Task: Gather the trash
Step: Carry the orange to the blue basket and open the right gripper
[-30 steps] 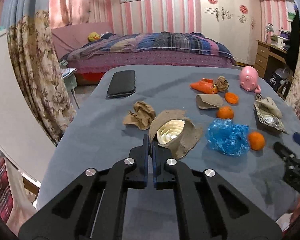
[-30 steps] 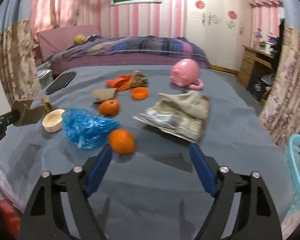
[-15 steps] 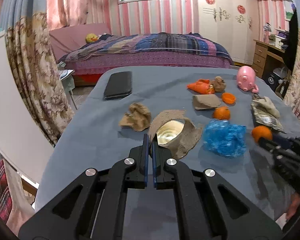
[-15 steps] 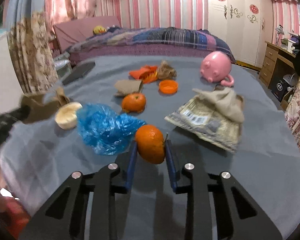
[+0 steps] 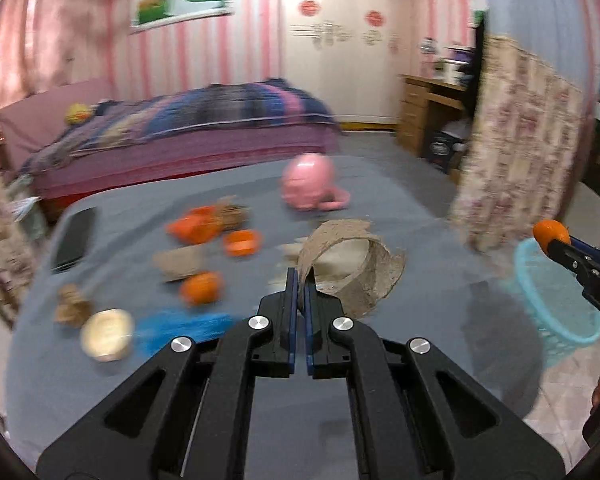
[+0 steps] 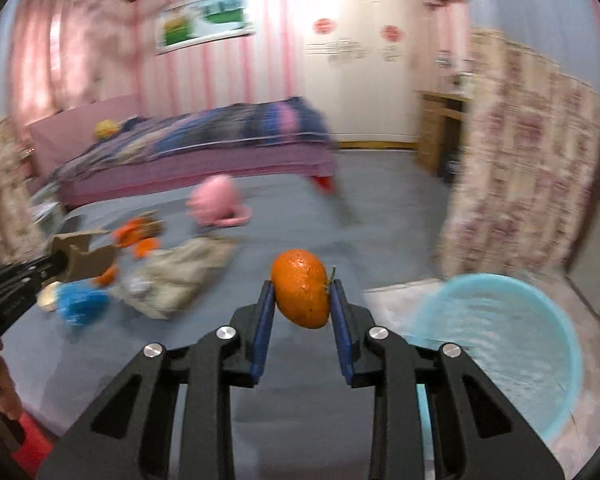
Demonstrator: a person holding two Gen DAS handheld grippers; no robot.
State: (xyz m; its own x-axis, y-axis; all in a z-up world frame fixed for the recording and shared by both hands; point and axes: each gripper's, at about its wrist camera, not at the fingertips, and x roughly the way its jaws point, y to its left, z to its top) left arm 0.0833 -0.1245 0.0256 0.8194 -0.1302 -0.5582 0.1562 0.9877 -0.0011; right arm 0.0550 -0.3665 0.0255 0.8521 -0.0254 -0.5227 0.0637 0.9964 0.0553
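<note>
Left claw [image 5: 299,280] was clamped tight on the edge of a curled brown paper strip [image 5: 354,266], which arched up and to the right of its tips, clear of the grey table [image 5: 380,196]. Right claw [image 6: 302,294] gripped an orange [image 6: 300,288] between its blue pads [image 6: 266,308]; its jaws had just been closing, with the fruit between them. The orange sat upright in the grip, stem end toward the right pad. A light blue basket [image 6: 500,328] stood on the floor, low and to the right of the right claw, off the table's edge; in the left view the same basket [image 5: 548,292] lay far right of the left claw, with the right claw and orange [image 5: 551,233] above its rim. Left of and beyond the left claw, on the table, blurred: a blue bag [image 5: 180,332], a pale round lid [image 5: 107,334], a crumpled brown scrap [image 5: 71,306], a second orange [image 5: 202,288], a folded brown paper [image 5: 180,264], an orange cap [image 5: 242,242], orange wrapper pieces [image 5: 196,226], a black phone [image 5: 74,238]. Ahead of it stood a pink pig [image 5: 310,182]. Left of the right claw lay a flattened wrapper [image 6: 180,276]. Both views were smeared, so finer detail couldn't be read.
</note>
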